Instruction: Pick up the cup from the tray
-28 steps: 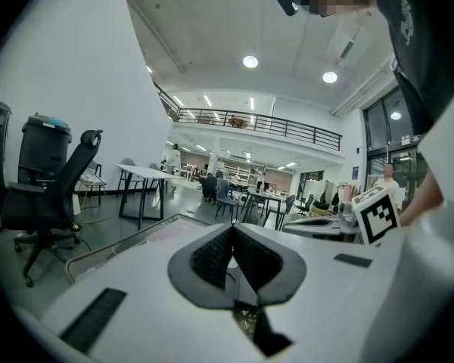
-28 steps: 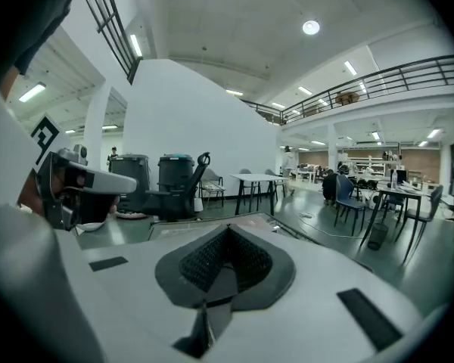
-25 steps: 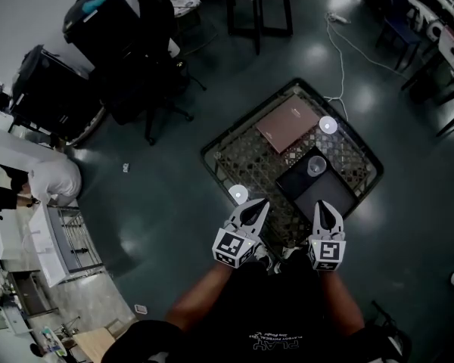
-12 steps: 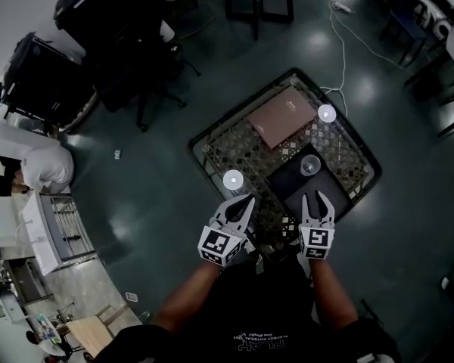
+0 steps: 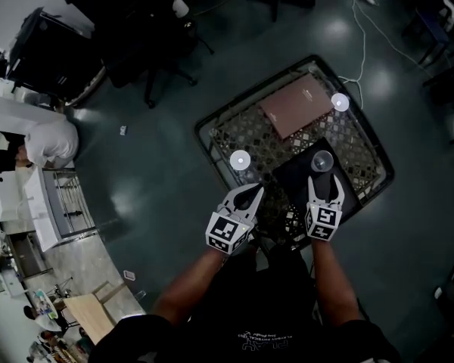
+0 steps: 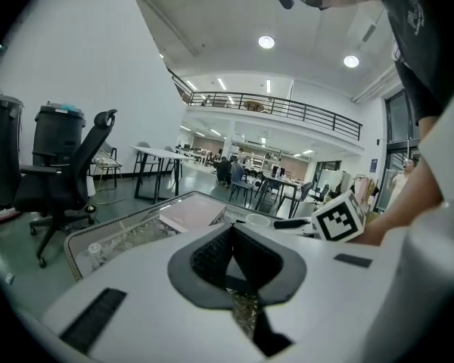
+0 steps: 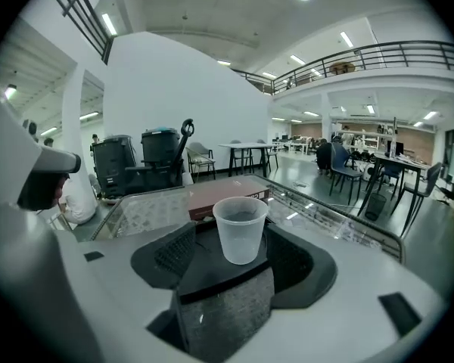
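Observation:
A clear plastic cup [image 5: 322,159] [image 7: 240,229] stands upright on a black tray [image 5: 295,180] [image 7: 212,274] on the glass-topped lattice table [image 5: 234,131]. My right gripper [image 5: 324,181] [image 7: 238,267] is over the tray just short of the cup. Its jaws are opening, one pad on each side of the cup, and neither touches it. My left gripper [image 5: 251,192] [image 6: 231,233] hovers at the table's near edge, left of the tray, shut and empty. The right gripper's marker cube [image 6: 339,218] shows in the left gripper view.
A pinkish-brown flat board [image 5: 296,104] lies beyond the tray. Two pale round spots [image 5: 240,159] [image 5: 340,101] sit on the table; I cannot tell what they are. An office chair [image 5: 147,59], black bins [image 5: 41,51], a crouching person [image 5: 53,142] and a floor cable [image 5: 371,36] surround it.
Both grippers have moved forward over the table's near edge. The right gripper's jaws have spread from shut to wide apart, close to the cup. The left jaws stay shut.

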`<state>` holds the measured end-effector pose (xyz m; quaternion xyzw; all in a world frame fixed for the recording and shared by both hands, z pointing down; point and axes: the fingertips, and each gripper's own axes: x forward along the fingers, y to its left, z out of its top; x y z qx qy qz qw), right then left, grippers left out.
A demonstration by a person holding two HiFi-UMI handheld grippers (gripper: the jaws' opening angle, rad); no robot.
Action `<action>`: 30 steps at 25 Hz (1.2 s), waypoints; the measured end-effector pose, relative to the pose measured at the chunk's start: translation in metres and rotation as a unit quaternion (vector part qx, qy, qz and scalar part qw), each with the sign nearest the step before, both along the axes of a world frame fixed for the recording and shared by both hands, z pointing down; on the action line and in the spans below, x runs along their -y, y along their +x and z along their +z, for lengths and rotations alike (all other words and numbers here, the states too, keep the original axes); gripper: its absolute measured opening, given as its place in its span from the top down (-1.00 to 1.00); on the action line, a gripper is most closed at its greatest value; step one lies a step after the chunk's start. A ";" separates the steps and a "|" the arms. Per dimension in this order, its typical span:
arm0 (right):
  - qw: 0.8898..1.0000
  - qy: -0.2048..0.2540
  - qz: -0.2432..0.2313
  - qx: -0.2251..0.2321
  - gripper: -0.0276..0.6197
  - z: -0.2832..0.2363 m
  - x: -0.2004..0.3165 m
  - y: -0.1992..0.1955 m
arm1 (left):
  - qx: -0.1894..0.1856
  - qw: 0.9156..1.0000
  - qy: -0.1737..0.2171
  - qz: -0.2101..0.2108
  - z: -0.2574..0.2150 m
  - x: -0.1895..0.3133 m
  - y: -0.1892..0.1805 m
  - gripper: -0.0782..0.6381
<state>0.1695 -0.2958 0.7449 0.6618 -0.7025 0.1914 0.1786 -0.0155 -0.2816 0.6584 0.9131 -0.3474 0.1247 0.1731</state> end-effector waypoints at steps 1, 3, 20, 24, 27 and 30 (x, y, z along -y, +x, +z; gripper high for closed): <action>1.000 -0.003 -0.001 0.002 0.06 0.005 0.003 0.001 | 0.002 1.000 0.000 -0.001 0.003 0.002 0.001 0.76; 1.000 -0.010 -0.006 0.005 0.03 0.014 0.010 0.002 | 0.003 1.000 0.001 -0.008 0.006 0.009 0.002 0.76; 0.999 -0.023 -0.027 0.006 -0.09 0.034 0.044 0.014 | 0.010 0.999 -0.010 -0.036 0.017 0.027 0.001 0.76; 0.999 -0.019 -0.034 0.005 0.00 0.033 0.046 0.012 | 0.012 0.999 -0.010 -0.048 0.017 0.033 -0.009 0.76; 0.999 -0.011 -0.045 -0.007 0.01 0.025 0.046 0.009 | 0.010 0.998 -0.007 -0.061 0.015 0.036 -0.016 0.76; 0.999 0.001 -0.052 -0.014 0.01 0.011 0.046 0.006 | 0.013 0.998 -0.005 -0.066 0.015 0.038 -0.024 0.76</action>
